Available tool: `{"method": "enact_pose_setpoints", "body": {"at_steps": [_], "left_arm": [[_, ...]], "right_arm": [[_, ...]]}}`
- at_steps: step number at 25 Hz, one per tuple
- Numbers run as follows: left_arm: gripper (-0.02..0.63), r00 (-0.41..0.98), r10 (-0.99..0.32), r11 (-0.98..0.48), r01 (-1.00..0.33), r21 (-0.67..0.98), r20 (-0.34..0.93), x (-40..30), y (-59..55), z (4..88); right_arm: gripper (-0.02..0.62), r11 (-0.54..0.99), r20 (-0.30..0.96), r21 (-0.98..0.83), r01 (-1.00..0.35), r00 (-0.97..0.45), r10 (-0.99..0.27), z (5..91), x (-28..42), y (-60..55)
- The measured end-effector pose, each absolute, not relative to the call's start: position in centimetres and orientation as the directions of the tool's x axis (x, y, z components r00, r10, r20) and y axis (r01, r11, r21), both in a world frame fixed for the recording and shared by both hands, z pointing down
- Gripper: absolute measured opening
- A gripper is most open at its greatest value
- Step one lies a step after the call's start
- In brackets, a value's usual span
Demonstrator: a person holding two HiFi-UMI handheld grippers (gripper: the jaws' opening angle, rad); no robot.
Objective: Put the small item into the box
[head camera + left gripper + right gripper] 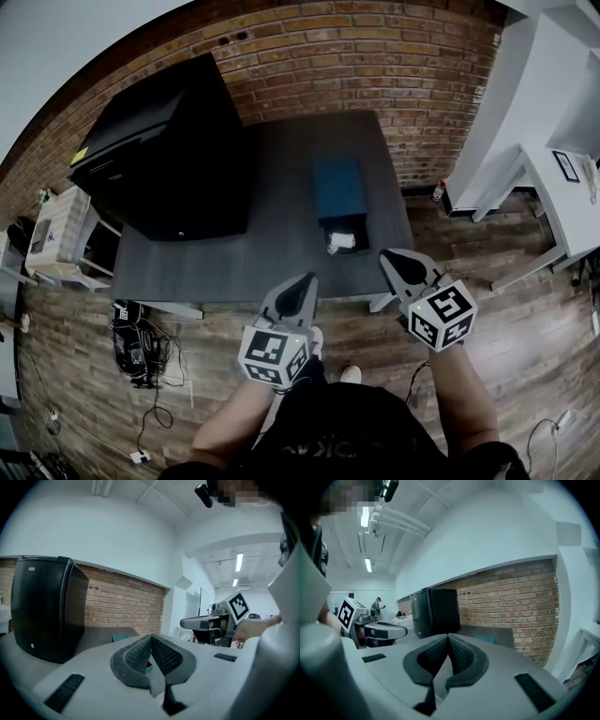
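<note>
A teal box (338,187) lies on the dark grey table (281,234), right of centre. At its near end a small white item (341,241) lies in a dark recess; I cannot tell whether it is inside the box. My left gripper (308,279) hovers over the table's front edge, jaws shut and empty. My right gripper (387,254) hangs just right of the white item, also shut on nothing. In the left gripper view the pads (140,653) meet, with the teal box (123,638) beyond. The right gripper view shows its fingers (461,654) closed together.
A big black cabinet (164,155) fills the table's left half; it also shows as the black cabinet (44,606) in the left gripper view. A brick wall (375,56) runs behind the table. Cables (141,352) lie on the wooden floor at the left. White furniture (553,141) stands at right.
</note>
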State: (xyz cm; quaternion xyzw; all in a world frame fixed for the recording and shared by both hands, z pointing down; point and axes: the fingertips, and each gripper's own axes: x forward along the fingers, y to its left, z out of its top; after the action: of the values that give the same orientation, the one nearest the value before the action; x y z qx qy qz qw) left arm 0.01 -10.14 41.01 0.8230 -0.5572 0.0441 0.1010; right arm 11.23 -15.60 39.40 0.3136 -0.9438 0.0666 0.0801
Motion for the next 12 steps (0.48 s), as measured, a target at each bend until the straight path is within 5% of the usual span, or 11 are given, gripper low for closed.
{"method": "enact_pose_setpoints", "body": {"at_steps": [12], "left_arm": [[0.034,0.415,-0.889,-0.405,-0.910,0.091,0.193,-1.3,-7.8,40.7]], "right_arm": [[0.018,0.754,0.161,-0.146,-0.640,-0.767,-0.621,39.9,9.7,-11.7]]}}
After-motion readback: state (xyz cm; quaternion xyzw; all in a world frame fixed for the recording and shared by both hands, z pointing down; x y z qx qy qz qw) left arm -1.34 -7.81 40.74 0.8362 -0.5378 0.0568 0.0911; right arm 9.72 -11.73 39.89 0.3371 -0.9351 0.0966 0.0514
